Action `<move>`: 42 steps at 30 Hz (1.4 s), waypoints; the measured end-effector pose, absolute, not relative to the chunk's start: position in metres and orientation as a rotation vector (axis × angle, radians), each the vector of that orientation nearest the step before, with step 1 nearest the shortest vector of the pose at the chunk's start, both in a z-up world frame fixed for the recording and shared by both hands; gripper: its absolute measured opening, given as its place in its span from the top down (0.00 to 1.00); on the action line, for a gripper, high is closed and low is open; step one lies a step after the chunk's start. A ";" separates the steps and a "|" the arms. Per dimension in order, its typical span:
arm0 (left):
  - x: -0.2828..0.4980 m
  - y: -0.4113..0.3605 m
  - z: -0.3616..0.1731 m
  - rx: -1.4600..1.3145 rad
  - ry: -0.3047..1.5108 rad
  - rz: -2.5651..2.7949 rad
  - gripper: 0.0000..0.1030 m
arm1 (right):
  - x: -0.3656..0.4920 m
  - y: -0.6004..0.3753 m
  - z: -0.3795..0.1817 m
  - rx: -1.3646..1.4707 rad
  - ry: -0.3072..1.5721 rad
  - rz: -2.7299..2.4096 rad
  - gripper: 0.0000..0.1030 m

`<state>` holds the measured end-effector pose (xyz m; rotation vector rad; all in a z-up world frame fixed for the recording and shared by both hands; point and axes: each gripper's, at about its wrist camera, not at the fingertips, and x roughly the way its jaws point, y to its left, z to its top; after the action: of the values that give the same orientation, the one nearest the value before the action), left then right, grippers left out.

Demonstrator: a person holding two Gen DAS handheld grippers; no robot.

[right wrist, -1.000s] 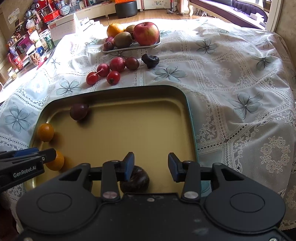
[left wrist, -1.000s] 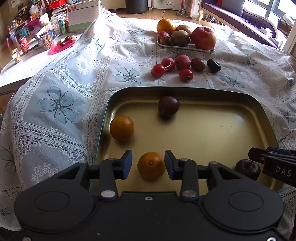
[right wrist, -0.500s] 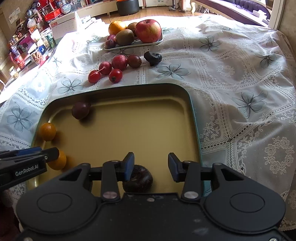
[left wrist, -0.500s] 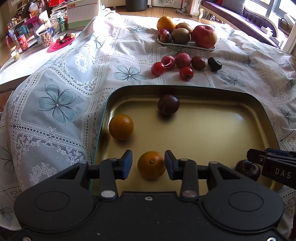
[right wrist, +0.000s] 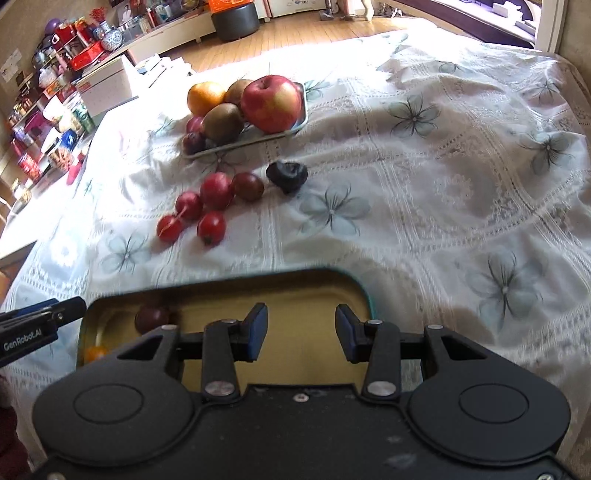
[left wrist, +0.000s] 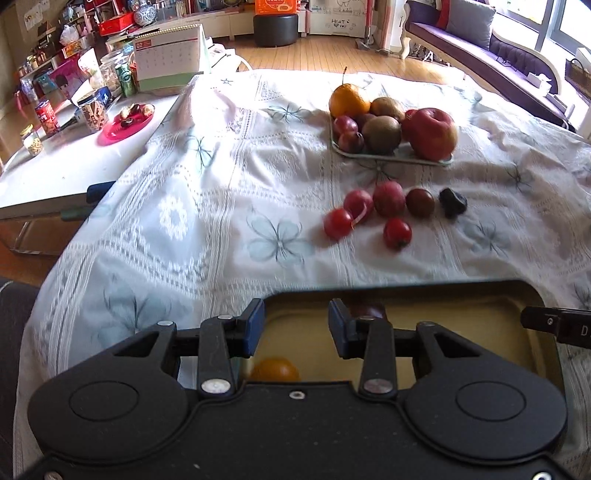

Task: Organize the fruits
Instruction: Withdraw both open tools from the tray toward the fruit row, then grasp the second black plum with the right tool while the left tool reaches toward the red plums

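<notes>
Near: gold tray [left wrist: 461, 321] on a lace cloth [left wrist: 229, 192], holding a dark plum [right wrist: 151, 319] and an orange [left wrist: 275, 369]. Far: plate [left wrist: 391, 157] piled with apple [left wrist: 432, 133], kiwis, orange. Between them, small red fruits [left wrist: 369, 212], loose. Left gripper [left wrist: 295, 326] and right gripper [right wrist: 301, 334] above the tray, wide open, empty.

Surroundings beyond the cloth-covered table.
A white floral lace tablecloth [left wrist: 229, 192] covers the table. On the side counter [left wrist: 55, 166] stand a desk calendar [left wrist: 168, 59], a pink dish [left wrist: 125, 123], jars and a red can [left wrist: 46, 114]. A dark round ottoman [left wrist: 275, 29] stands on the wooden floor, with a purple sofa [left wrist: 480, 44] near it.
</notes>
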<state>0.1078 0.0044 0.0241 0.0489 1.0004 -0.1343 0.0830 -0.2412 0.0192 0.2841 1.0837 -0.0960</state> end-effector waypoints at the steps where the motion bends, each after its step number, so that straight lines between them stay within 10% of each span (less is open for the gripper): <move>1: 0.117 0.004 0.024 0.051 1.001 -0.134 0.55 | 0.091 -0.244 0.018 0.287 1.083 -0.103 0.58; 35: 0.233 -0.048 -0.019 0.096 1.054 -0.192 0.54 | 0.259 -0.243 -0.052 0.321 1.095 -0.211 0.44; 42: 0.233 -0.049 -0.021 0.095 1.056 -0.205 0.54 | 0.243 -0.245 -0.046 0.278 1.075 -0.160 0.56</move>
<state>0.2330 -0.0488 -0.0214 0.0948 1.0561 -0.2054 0.2435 -0.2453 -0.0461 0.2781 1.0747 -0.1597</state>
